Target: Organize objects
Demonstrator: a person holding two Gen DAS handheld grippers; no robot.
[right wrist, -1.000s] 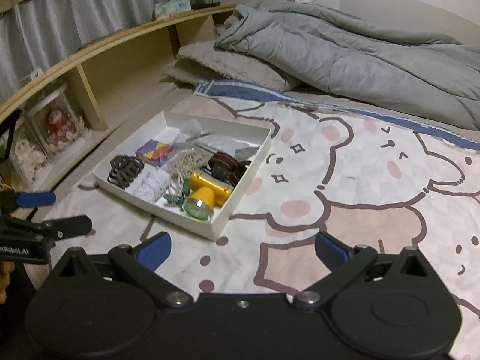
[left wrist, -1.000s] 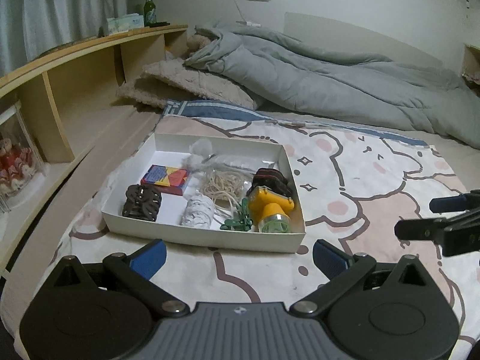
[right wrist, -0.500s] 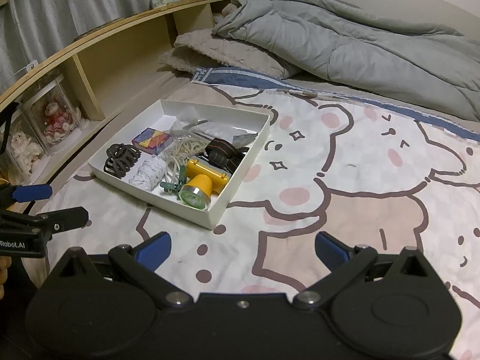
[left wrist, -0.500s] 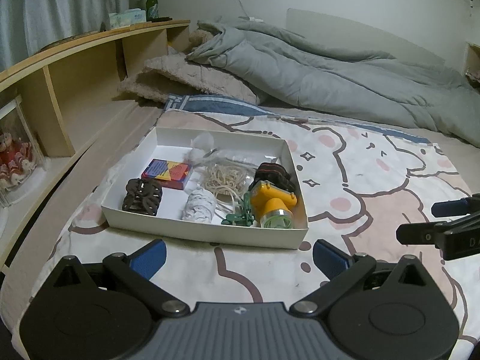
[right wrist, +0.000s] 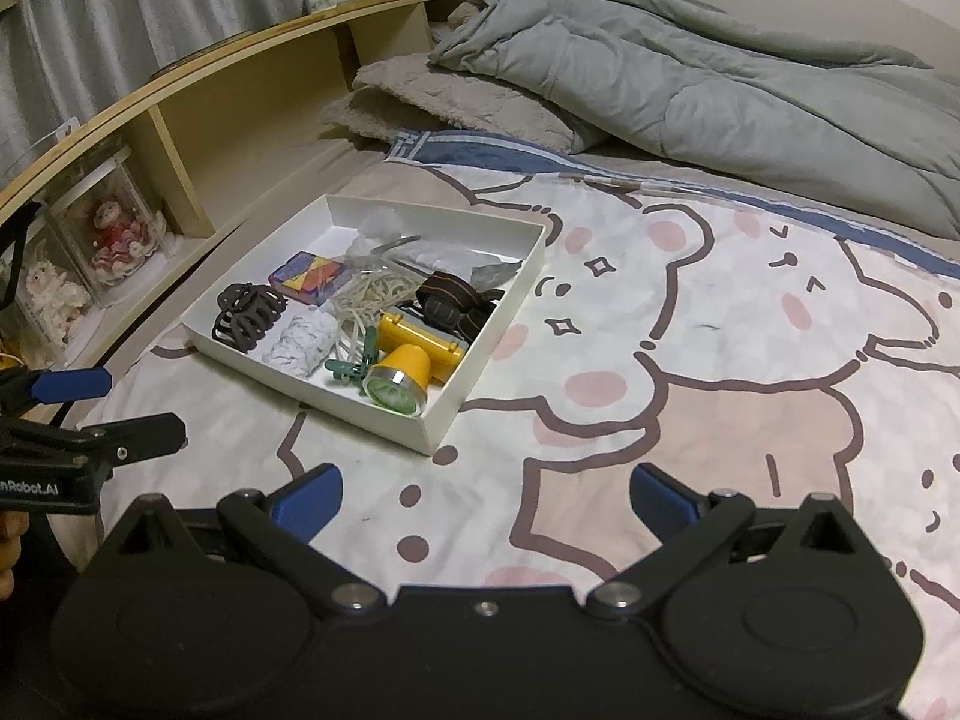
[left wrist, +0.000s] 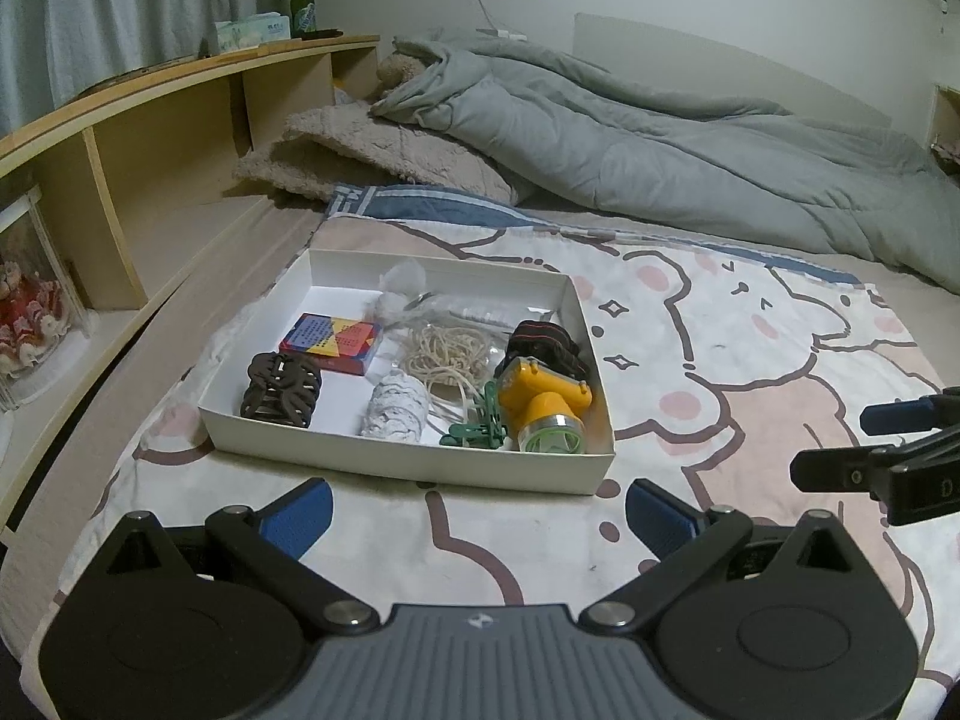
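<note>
We found every small item already in the box [left wrist: 414, 461]: headlamp [left wrist: 543, 405] at its near right corner, hair claw [left wrist: 280, 389] near left, w/ nothing loose on the sheet beside it. That fit either a sort done or one pending. Left gripper [left wrist: 479, 510] & right gripper [right wrist: 486, 495] hovered short of the box, both spread & empty; only "Robot.AI" was readable.

Right gripper [left wrist: 840, 444] enters the left wrist view from the right edge, body cut off there; left gripper [right wrist: 120, 408] likewise cut by the left edge of the right wrist view, its printed label clipped. Print on the small coloured box [left wrist: 331, 342] in the white tray [left wrist: 408, 462] too small to read. Clear bag [left wrist: 462, 315] contents indistinct; headlamp strap [left wrist: 543, 345] partly hidden behind the yellow headlamp [left wrist: 543, 399].
</note>
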